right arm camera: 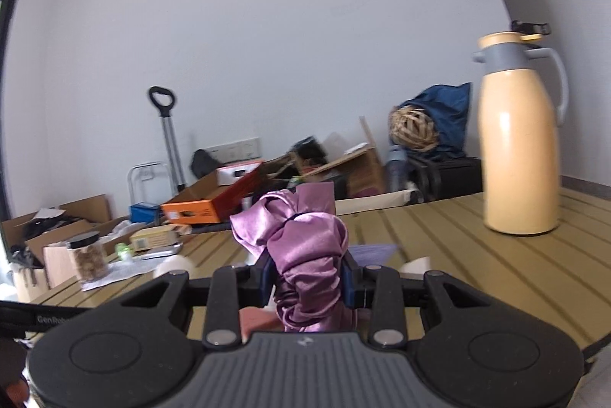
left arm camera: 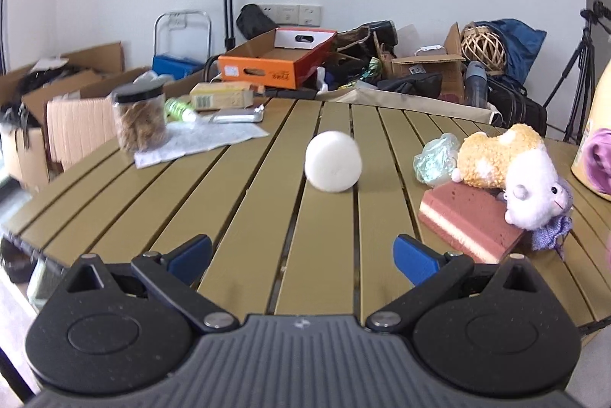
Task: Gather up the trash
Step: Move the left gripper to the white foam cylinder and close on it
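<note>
Olive slatted desk (left arm camera: pixel 244 201), cluttered boxes behind. Right claw (right arm camera: pixel 310 279) clamped on a shiny purple satin scrunchie (right arm camera: pixel 301 251), lifted above the desk. Left claw (left arm camera: pixel 303 255) spread wide, empty, a white foam ball (left arm camera: pixel 333 161) ahead.

Strap lettering: "GenRob", cut off, on black strap (right arm camera: pixel 42 318) at lower left, right wrist view.
Orange box (left arm camera: pixel 263 72) print: illegible.

thermos (left arm camera: pixel 595 125) cut off, floor clutter (right arm camera: pixel 313 156) blurred

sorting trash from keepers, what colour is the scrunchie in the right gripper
Shiny lilac-purple satin scrunchie, clearest in the right wrist view.
</note>
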The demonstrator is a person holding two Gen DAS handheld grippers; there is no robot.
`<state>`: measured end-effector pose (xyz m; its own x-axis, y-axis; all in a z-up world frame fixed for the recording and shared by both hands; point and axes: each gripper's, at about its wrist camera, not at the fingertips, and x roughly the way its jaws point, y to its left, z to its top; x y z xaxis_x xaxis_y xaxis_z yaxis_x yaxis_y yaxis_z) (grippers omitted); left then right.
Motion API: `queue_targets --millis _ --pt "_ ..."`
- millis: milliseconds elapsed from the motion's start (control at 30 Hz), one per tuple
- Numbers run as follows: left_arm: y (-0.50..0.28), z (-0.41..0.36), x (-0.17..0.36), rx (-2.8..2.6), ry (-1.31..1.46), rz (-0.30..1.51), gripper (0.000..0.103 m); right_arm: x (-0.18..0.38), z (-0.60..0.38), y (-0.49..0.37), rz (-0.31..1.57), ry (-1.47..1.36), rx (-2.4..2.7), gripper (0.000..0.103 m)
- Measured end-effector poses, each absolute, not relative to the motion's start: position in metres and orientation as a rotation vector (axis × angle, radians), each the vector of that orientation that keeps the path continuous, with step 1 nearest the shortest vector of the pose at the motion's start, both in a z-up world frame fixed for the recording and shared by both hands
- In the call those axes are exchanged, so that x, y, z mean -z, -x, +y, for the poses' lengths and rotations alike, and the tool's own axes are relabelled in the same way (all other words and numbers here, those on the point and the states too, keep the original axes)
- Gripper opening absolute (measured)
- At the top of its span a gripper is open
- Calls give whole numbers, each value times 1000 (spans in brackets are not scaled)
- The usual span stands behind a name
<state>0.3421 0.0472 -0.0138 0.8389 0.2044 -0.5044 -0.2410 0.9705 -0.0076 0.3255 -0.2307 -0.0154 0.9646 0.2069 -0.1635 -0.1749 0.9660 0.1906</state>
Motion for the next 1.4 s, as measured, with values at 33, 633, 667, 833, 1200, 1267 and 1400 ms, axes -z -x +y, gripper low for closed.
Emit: queue_targets --millis 33,633,667,833,1200,1267,1400 --pt "-348 45 14 -241 61 523 103 16 -239 -326 185 -185 -177 33" --pt "-485 59 20 -294 114 582 103 32 -306 -333 227 -224 -15 33" --pt "-491 60 22 -298 116 589 103 32 -306 -334 231 -225 -13 33" --pt "-515 66 31 -313 148 633 102 39 -309 -340 255 -224 3 33" --pt "-528 68 38 -305 137 660 57 44 -312 -345 267 -242 13 33" --pt "-524 68 37 -301 132 651 57 43 -311 -346 268 -243 7 33" --pt "-517 67 32 -286 128 644 56 42 -309 -345 271 -235 -4 33"
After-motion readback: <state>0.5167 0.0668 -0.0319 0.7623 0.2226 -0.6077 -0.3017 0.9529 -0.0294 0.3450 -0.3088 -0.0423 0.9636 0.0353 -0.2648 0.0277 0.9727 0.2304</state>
